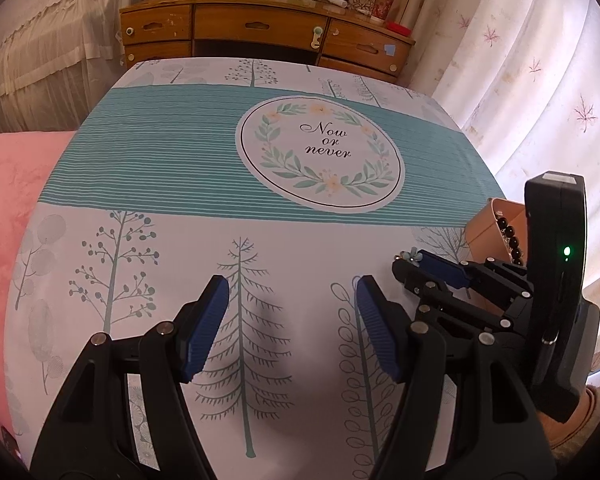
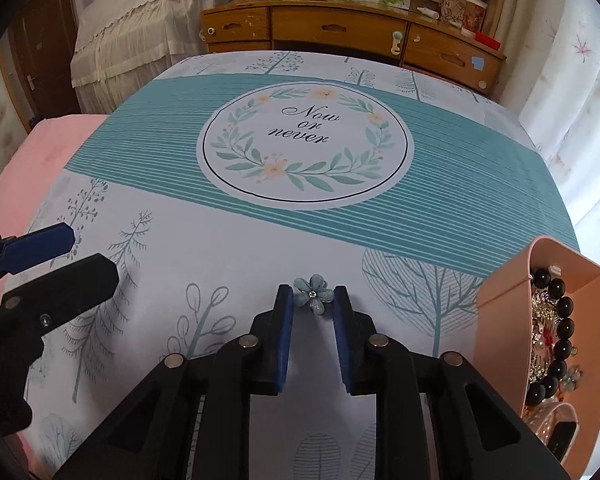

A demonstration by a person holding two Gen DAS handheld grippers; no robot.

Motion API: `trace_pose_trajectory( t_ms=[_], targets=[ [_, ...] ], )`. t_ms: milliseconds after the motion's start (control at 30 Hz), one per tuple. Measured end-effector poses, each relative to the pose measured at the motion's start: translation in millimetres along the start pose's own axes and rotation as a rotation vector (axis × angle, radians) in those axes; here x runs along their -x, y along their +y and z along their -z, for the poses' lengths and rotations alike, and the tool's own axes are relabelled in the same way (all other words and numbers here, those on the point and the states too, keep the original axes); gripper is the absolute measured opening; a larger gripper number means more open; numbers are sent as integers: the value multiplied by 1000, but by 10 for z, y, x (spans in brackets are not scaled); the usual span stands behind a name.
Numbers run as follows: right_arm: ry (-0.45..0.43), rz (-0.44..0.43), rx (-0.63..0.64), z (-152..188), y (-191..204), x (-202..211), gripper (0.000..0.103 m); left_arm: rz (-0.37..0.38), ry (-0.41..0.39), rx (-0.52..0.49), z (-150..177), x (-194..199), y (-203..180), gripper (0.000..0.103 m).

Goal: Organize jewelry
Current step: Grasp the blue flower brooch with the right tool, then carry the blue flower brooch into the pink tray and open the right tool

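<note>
- The right tongs [image 2: 313, 300] sit low over the surface [image 2: 180, 264], their blue pads [image 2: 285, 332] narrowed around a small blue flower clip [image 2: 313, 299]; the clip lies between the tips, though whether the pads actually press it I cannot tell.
- The left tongs [image 1: 292, 312] hover wide apart with nothing between them, just beside the right tongs; their shadow falls on the cloth under them.
- The cloth [image 2: 440, 168] on the surface is printed with pale trees and a teal striped band; a round leafy wreath [image 2: 305, 142] in the middle reads "Now or never" in script.
- A pink box [image 2: 500, 320] stands at the right edge of the surface, near the clip; inside it lie a black bead bracelet [image 2: 562, 332] and a tangle of sparkly pieces too jumbled to name.
- A green light [image 1: 567, 250] glows on the right tongs' housing, seen from the left view.
- Beyond the surface stands a wooden dresser [image 2: 340, 32] with clutter on top; its labels are too small to read; a lace-draped bed [image 2: 140, 28] sits to the left, and a curtain [image 1: 520, 80] with leaf motifs hangs to the right.
</note>
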State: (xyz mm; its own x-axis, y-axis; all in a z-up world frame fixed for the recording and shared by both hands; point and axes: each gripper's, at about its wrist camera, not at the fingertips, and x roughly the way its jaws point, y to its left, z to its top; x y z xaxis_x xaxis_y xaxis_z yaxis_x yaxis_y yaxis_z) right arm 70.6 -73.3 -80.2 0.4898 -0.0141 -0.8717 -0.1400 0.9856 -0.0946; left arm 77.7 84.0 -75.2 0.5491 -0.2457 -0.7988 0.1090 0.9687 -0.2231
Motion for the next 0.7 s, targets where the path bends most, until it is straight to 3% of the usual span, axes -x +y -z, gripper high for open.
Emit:
trace_pose_trajectory(
  t_ms=[167,467,700],
  targets=[
    [8,-79,-48,62,-100,78,19,-5,-6,-27,14,37,-97,64],
    [-77,-176,-55,452,-347,791,19,41,8,-105,71,108,-496,64],
    [-131,-126,-167,706,-937,1271,19,67,30,-190,94,126,-971,64]
  ],
)
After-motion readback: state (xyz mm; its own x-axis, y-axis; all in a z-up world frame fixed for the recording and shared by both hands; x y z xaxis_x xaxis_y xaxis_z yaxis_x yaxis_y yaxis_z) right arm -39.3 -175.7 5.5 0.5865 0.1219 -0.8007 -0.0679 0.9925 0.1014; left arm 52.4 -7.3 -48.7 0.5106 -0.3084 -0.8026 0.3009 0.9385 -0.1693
